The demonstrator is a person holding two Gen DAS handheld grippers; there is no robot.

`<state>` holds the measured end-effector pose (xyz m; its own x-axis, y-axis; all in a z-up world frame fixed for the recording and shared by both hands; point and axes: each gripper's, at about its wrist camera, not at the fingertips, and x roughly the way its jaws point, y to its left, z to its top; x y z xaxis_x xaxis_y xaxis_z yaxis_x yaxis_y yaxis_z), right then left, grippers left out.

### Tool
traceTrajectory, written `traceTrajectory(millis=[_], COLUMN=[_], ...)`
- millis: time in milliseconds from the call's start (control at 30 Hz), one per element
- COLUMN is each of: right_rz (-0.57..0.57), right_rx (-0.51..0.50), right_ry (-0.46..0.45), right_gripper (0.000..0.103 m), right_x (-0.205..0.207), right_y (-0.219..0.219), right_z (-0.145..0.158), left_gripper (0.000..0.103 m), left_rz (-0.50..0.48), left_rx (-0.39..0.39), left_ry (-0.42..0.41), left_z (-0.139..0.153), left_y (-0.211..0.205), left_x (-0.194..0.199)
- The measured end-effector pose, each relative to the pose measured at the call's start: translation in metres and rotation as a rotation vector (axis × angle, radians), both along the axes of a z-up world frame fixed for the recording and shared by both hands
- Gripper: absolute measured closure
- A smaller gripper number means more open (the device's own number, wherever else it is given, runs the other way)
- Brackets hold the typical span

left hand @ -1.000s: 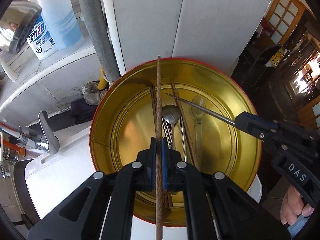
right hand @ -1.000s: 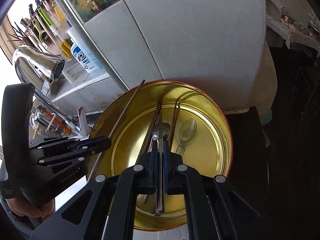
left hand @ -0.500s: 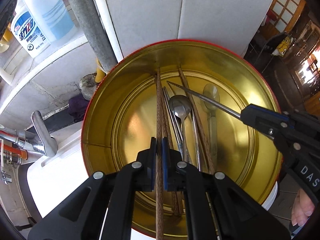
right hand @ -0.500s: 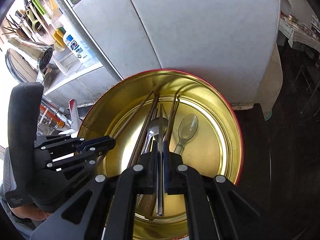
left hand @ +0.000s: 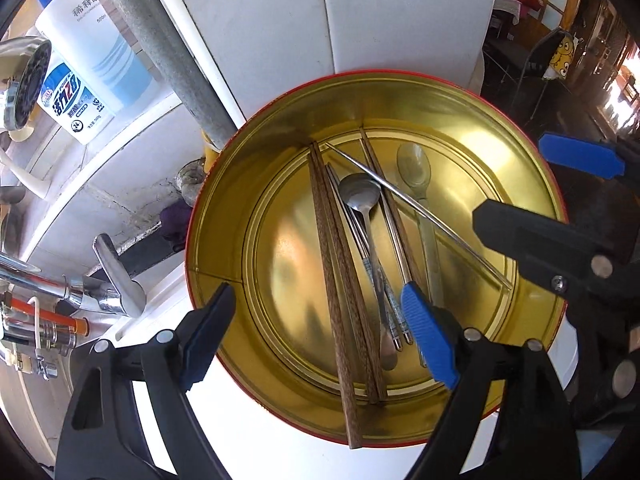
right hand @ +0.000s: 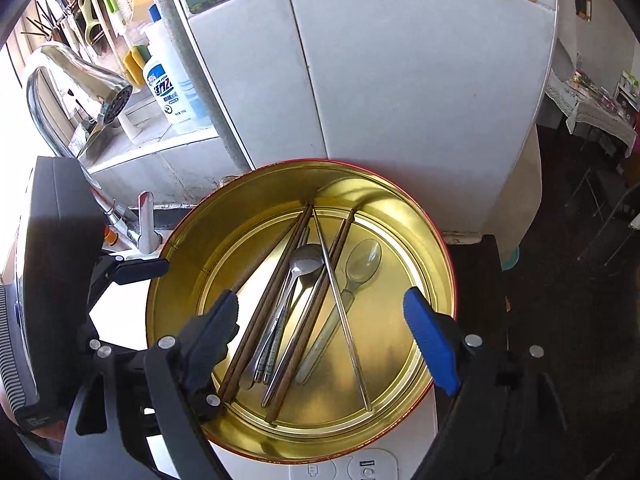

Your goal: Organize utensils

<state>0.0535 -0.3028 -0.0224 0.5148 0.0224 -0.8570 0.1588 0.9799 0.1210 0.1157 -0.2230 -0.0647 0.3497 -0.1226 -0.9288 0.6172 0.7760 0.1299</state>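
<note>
Both wrist cameras peer steeply down, close over the gold tin (left hand: 208,240), which fills mid-frame. The left view sits nearer, catching the right gripper (left hand: 560,208) at right edge; the right view sees the left gripper (right hand: 132,268) at left. Both share the tin (right hand: 168,300) and faucet (left hand: 116,272).

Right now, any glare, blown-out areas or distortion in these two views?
Left wrist: bright glare patches on the tin floor, fisheye bending of the pipe, dark vignette at corners. Right wrist: window side overexposed behind the faucet, right side underexposed; the utensils stay sharp.
</note>
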Motion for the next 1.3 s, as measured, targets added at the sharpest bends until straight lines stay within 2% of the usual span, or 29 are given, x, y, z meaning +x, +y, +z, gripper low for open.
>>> traceTrajectory(millis=[1300], right_rz=[-0.021], right_rx=[0.007], right_ry=[0.002], right_gripper=[0.017], right_x=[-0.0042], right_y=[-0.0027], right_z=[0.0003], left_gripper=[0.02], left_rz=[0.023], left_rx=[-0.005], left_ry=[0.0], left_z=[-0.0002], left_y=[0.0053], left_x=[-0.003])
